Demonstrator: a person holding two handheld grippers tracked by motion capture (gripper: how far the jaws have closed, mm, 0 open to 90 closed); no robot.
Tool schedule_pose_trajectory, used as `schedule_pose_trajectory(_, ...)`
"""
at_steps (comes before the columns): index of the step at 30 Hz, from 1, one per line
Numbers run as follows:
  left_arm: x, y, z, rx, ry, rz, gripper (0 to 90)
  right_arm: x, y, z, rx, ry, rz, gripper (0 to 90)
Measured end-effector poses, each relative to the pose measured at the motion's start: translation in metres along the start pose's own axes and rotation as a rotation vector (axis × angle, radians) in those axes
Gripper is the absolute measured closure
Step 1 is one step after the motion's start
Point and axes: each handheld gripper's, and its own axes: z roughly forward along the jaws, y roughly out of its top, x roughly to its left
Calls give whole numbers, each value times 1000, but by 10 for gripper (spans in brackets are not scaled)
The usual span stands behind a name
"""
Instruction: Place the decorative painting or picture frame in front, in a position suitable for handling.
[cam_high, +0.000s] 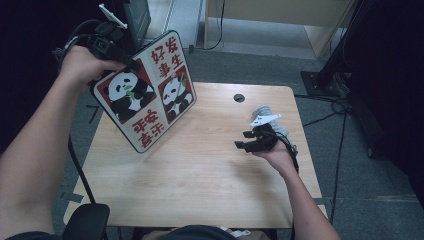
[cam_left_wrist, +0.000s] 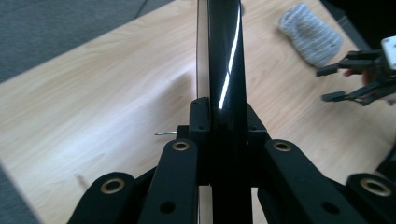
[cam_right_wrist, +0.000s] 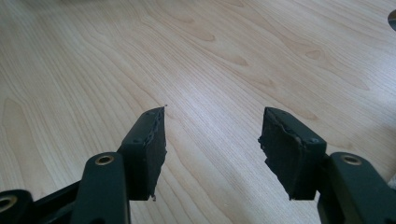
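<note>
Soft overhead light brightens the pale wooden table (cam_high: 200, 165); the upper corners of the high view sink into darkness. A white glare streak runs down the glossy black panel edge (cam_left_wrist: 226, 70), and near jaws blur softly.

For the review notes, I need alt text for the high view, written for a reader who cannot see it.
The left gripper, shut on a panda picture board, holds it tilted above the far left of a wooden table. The right gripper hovers open over the table's right side, beside a grey knitted cloth.

Light wooden table (cam_high: 200, 175), grey carpet floor (cam_high: 360, 200) (cables trailing), dim surroundings
</note>
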Motion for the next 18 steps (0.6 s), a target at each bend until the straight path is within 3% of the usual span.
schedule_pose_trajectory(12, -53, 12, 34, 52, -58, 118, 808, -1, -3, -2, -2, -22, 7, 406)
schedule_pose_trajectory(18, -71, 14, 50, 60, -108, 131, 808, -3, -7, -6, 0, -33, 16, 406)
